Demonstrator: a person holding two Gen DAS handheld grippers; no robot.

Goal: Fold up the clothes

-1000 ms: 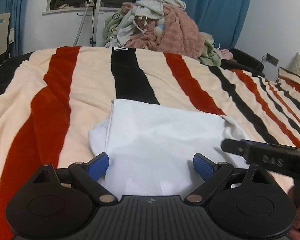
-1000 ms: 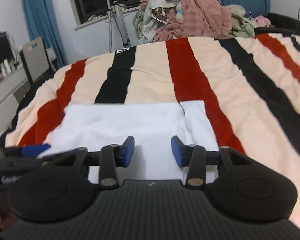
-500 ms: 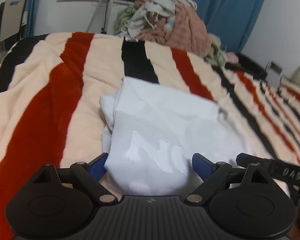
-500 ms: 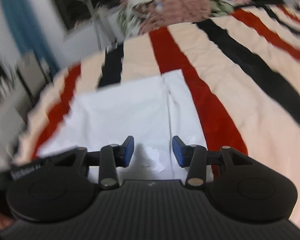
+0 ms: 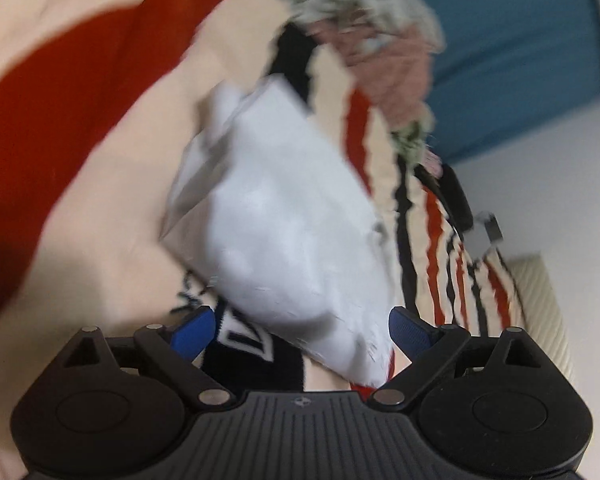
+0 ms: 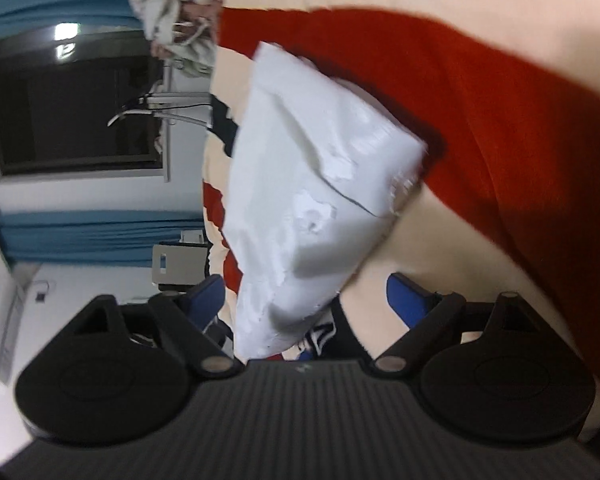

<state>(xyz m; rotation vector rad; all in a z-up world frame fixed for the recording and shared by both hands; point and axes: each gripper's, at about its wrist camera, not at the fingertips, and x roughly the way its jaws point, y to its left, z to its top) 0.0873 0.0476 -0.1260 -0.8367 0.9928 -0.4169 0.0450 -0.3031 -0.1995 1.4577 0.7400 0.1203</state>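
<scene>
A folded white garment [image 5: 284, 216] lies on the striped bedspread [image 5: 80, 120]; it also shows in the right wrist view [image 6: 312, 184]. My left gripper [image 5: 302, 332] is open, its blue pads either side of the garment's near edge. My right gripper [image 6: 304, 296] is open too, with the garment's near end between its pads. Both views are tilted and blurred. I cannot tell whether the fingers touch the cloth.
A heap of pink and pale clothes [image 5: 376, 40] lies at the far end of the bed, in front of a blue curtain [image 5: 520, 60]. A dark window [image 6: 72, 104] and a chair [image 6: 180, 264] show in the right wrist view.
Both grippers have rolled sharply, so both views are tilted. The right gripper has opened wider. The garment's near end now sits closer between the fingers.
</scene>
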